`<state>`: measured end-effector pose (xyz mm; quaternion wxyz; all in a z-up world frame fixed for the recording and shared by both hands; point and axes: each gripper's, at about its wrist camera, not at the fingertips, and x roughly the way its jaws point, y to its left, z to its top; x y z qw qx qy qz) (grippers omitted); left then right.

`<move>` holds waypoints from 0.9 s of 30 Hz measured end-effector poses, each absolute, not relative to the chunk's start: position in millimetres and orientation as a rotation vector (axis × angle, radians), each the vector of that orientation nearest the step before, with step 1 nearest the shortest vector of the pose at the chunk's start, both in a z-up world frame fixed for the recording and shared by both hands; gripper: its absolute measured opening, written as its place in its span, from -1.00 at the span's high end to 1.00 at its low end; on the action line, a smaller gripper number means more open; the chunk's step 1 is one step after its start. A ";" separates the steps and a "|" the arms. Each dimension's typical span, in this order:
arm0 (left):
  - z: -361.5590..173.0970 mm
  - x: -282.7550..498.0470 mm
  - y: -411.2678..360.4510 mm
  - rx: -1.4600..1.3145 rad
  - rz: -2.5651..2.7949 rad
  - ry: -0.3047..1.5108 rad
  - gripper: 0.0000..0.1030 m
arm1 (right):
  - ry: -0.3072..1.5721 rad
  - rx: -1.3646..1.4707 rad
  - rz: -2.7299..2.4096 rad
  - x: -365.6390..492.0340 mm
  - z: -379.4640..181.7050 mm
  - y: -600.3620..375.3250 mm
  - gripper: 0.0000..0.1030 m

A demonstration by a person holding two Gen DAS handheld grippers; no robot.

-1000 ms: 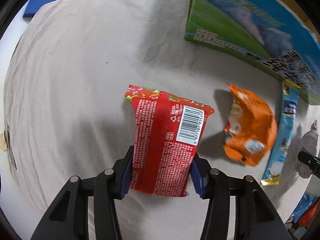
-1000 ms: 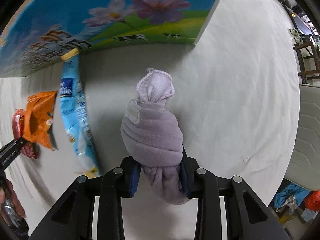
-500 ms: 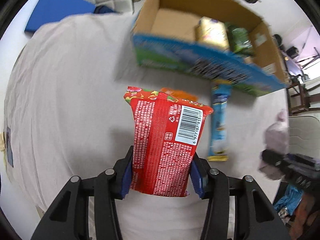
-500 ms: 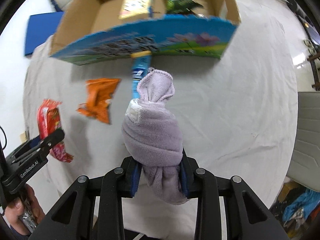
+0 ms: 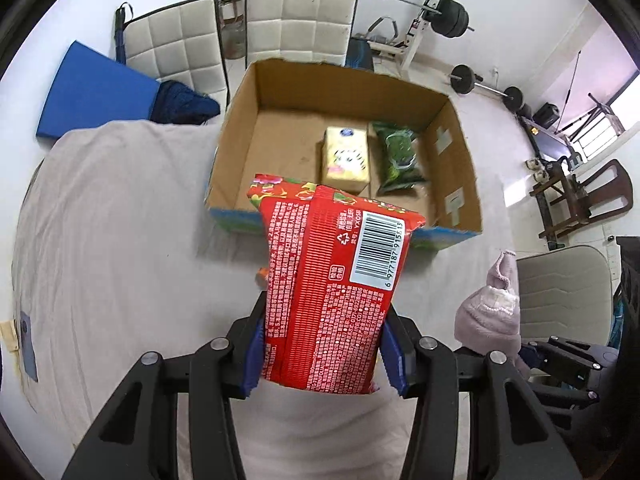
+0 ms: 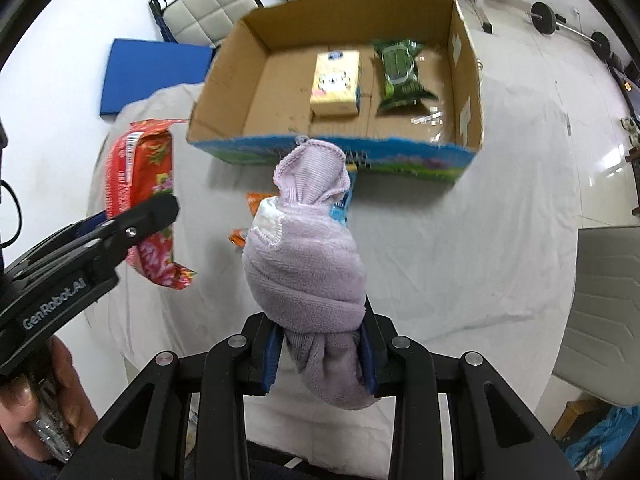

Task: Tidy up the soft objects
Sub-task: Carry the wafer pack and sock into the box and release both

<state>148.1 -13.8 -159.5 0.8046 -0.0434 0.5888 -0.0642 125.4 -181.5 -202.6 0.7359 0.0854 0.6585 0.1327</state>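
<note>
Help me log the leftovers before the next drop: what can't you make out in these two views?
- Orange packet: right wrist view shows only slivers behind the lilac towel bundle; left wrist view shows a speck beside the red packet.
- Blue packet: mostly hidden by the towel bundle.
- Cardboard box near-wall floor: hidden by its own front wall.
- Yellow pack print: too small to read.

One cardboard box point(image 6: 224, 92), two packs counted inside it, one yellow tissue pack point(image 6: 336, 80) and one green wipes pack point(image 6: 402, 74), one red snack packet point(image 5: 332, 292), one knotted lilac towel point(image 6: 304, 264), one orange packet point(image 6: 254, 204), two white padded chairs point(image 5: 176, 48), one blue mat point(image 5: 88, 96)
</note>
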 end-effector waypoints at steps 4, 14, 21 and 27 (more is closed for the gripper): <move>-151.3 162.9 -21.0 -0.082 -0.155 1.243 0.11 | 1.418 0.217 0.300 135.7 -189.4 -185.4 0.34; -157.5 233.7 -18.4 -0.076 -0.175 1.275 0.11 | 1.387 0.257 0.255 212.4 -175.2 -203.8 0.34; -203.5 293.0 -2.4 -0.089 -0.133 1.377 0.11 | 1.456 0.225 0.166 277.5 -217.8 -206.3 0.34; -254.7 325.6 3.8 -0.103 -0.103 1.489 0.11 | 1.557 0.232 0.116 317.3 -272.3 -208.7 0.34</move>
